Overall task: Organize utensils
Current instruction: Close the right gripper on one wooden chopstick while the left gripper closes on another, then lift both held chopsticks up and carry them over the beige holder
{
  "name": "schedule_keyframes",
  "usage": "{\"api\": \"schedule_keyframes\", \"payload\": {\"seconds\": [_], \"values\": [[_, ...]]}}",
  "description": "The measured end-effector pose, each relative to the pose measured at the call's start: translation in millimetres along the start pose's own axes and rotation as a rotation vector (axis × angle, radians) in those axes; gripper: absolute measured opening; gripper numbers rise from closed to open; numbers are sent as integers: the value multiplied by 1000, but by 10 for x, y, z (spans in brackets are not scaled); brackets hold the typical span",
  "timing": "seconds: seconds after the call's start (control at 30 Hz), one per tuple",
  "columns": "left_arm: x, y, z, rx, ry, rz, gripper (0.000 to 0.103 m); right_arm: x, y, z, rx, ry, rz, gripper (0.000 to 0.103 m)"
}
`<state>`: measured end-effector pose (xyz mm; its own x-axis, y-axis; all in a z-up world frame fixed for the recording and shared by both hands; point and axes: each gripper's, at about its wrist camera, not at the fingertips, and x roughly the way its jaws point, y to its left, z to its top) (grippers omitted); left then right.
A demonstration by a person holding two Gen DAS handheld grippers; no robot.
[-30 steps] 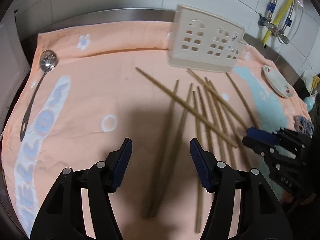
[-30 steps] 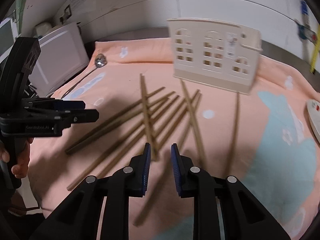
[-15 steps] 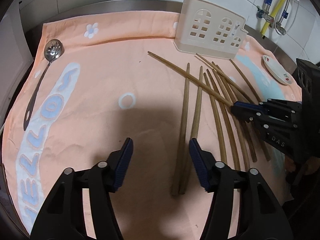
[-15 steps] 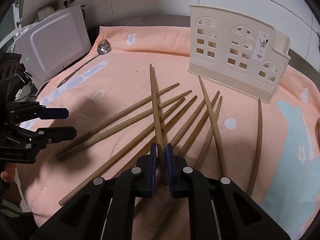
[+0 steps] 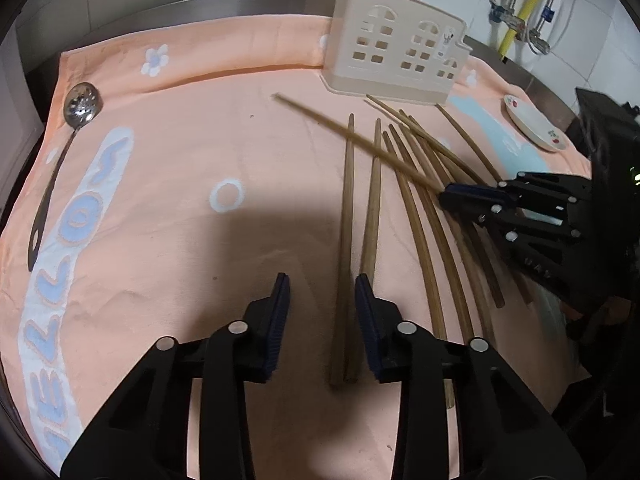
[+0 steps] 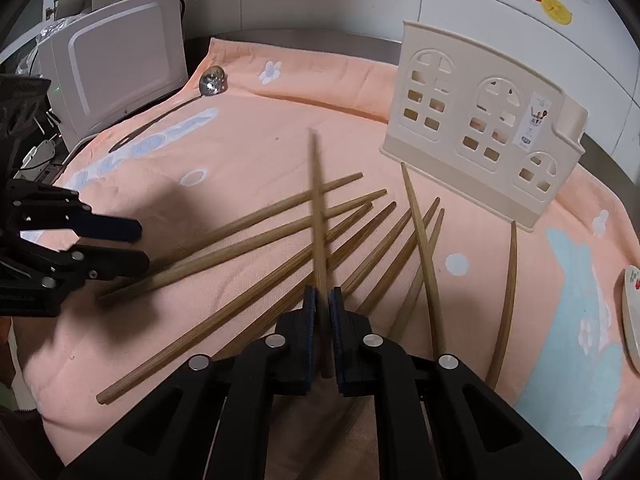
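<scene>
My right gripper (image 6: 322,312) pinches one chopstick (image 6: 318,216) in front of the holder (image 6: 480,128); my left gripper (image 5: 322,320) is closing around two chopsticks (image 5: 346,240), not yet pinching. Risk: the pair may splay or roll free. I count about ten chopsticks, one spoon (image 5: 82,102), one holder.

left wrist: close, angled down over towel (image 5: 168,200) | right wrist: likewise | shared: chopsticks (image 6: 280,236), holder (image 5: 396,60)

A peach towel (image 5: 168,216) is patterned with white flowers and pale-blue letters; brown chopsticks (image 5: 348,216), a cream holder (image 5: 394,60) and a silver spoon (image 5: 82,104) are seen.
</scene>
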<state>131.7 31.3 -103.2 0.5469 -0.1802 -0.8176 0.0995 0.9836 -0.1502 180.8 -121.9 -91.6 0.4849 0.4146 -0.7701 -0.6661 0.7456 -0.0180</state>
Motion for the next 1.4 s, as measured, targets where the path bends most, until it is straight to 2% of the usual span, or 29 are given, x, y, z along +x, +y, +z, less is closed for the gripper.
{"api": "schedule_keyframes", "payload": {"seconds": [0.33,0.9,1.17,1.4], "values": [[41,-86,-4,34,8,-18,14,-336,-2,-33,54,-64,-3,7],[46,-210,-142,62,-43,59,14,-1115,-64,-71,191,-218,-43,7],[19,-130,-140,9,-47,38,8,-1334,5,18,187,-270,-66,7],[-8,-176,-183,55,-17,34,8,-1411,32,23,190,-281,-67,7]]}}
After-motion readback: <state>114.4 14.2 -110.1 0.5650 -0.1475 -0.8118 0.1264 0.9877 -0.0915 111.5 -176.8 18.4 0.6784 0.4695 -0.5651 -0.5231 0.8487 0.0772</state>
